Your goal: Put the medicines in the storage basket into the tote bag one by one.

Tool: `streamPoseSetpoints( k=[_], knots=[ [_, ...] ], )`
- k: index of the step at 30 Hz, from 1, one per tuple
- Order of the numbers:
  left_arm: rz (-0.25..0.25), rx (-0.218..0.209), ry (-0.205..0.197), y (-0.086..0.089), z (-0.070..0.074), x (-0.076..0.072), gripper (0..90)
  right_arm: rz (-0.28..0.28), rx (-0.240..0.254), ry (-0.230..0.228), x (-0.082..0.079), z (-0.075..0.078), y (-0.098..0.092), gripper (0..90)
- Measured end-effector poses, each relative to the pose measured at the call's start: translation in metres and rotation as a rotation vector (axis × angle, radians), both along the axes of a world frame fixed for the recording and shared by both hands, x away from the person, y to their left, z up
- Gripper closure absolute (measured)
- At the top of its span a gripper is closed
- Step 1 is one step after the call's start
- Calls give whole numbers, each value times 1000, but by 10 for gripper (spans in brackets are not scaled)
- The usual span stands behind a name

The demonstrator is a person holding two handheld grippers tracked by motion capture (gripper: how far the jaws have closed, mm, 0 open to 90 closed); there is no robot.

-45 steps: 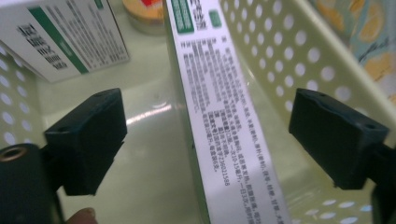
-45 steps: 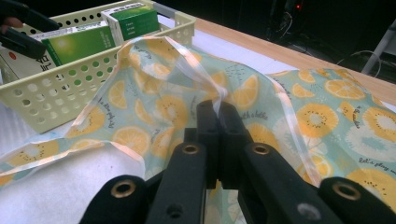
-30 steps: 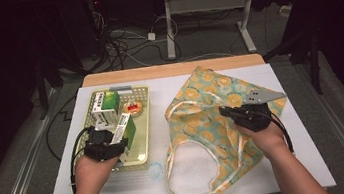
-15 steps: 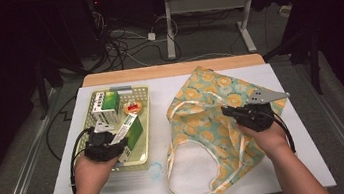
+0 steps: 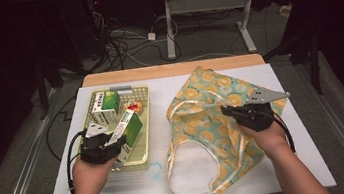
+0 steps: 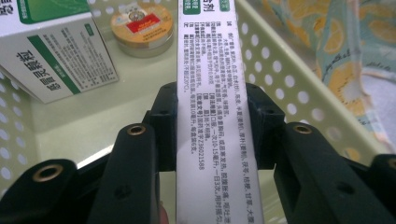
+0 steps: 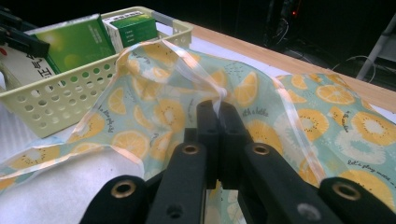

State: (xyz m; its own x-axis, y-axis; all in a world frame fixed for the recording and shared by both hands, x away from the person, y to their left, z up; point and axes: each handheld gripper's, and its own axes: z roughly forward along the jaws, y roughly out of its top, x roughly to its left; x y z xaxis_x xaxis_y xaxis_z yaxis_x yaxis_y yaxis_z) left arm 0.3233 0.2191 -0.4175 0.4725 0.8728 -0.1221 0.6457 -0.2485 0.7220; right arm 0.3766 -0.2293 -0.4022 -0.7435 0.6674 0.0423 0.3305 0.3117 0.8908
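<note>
Right now the left gripper (image 6: 212, 126) has its jaws pressed on the two long sides of a green-and-white box (image 6: 212, 116), which stands on edge between them inside the pale green basket (image 6: 299, 88); the jaws have just been closing, and the box now sits squarely in their grip. Ahead of the jaws, on the basket floor, lie a second box (image 6: 51, 51) and a small round tin (image 6: 140, 28), both apart from the held one.

The right gripper (image 7: 218, 126) has its jaws pressed together on a pale strap (image 7: 205, 74) of the lemon-print bag (image 7: 299, 116), the strap rising just beyond the jaw tips while the cloth spreads flat on the tabletop (image 5: 289, 162) on both sides.

Judging from this, the risk lies in the lift. The box is smooth card, held near one end, so it could pivot downward or slip out if it is raised quickly. It could also catch the basket wall beside the jaws and drag the light basket along. On the other side, the thin strap could slide through the shut jaws, and a mouth held by one strap may sag closed, leaving the box nowhere to go in.
</note>
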Motion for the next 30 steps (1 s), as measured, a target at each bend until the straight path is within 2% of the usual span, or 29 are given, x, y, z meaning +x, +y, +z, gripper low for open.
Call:
streamPoseSetpoints(
  k=[7,11,15,18,23,30],
  knots=[
    [-24,-29,-40,-6,6,-8,605,3,4,-5,-1,1,1,900],
    [-31,-22,-65,-9,12,-11,606,2,8,-9,-1,3,0,900],
    [-29,-22,-89,-10,20,-13,606,0,13,-12,-2,4,0,900],
    [-30,-42,-116,-10,29,-16,606,0,14,-16,-2,5,-1,900],
    [-67,-45,-142,-18,41,-23,606,-4,19,-21,-2,6,0,900],
    [-109,-77,-154,-31,46,-31,606,-6,27,-34,-2,10,0,900]
  ],
)
